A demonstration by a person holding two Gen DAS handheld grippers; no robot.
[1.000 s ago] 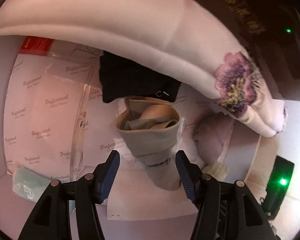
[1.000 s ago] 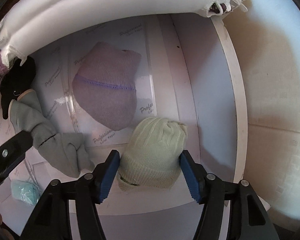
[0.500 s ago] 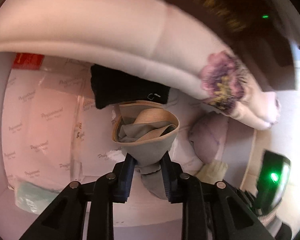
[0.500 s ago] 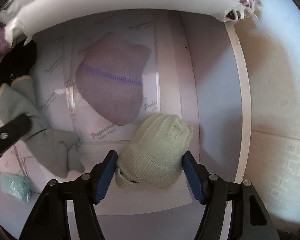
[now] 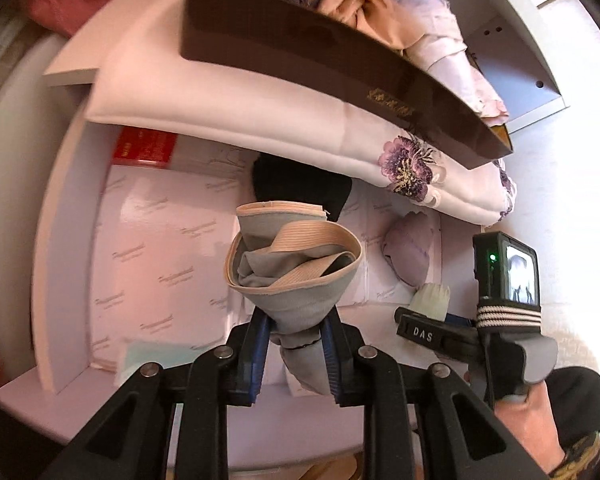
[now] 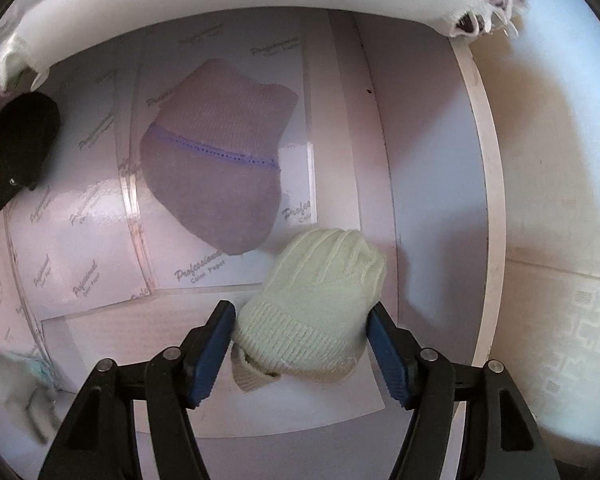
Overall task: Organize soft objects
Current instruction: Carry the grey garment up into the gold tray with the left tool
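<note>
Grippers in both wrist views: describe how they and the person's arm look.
Both the left gripper and the right gripper have black angular finger arms with silver pivot bolts and ribbed blue pads. In the left wrist view the right unit carries a white "DAS" label, a small lit screen, a striped band and a green light; the person's sleeve is black.

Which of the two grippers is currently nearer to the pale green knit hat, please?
Right. The right gripper straddles the pale green knit hat, while the left gripper, off to the side, grips a grey garment.

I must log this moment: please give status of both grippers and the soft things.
Left gripper shut on grey beige-lined fabric pouch. Right gripper open around pale green knitted hat. Nothing in the way.
</note>
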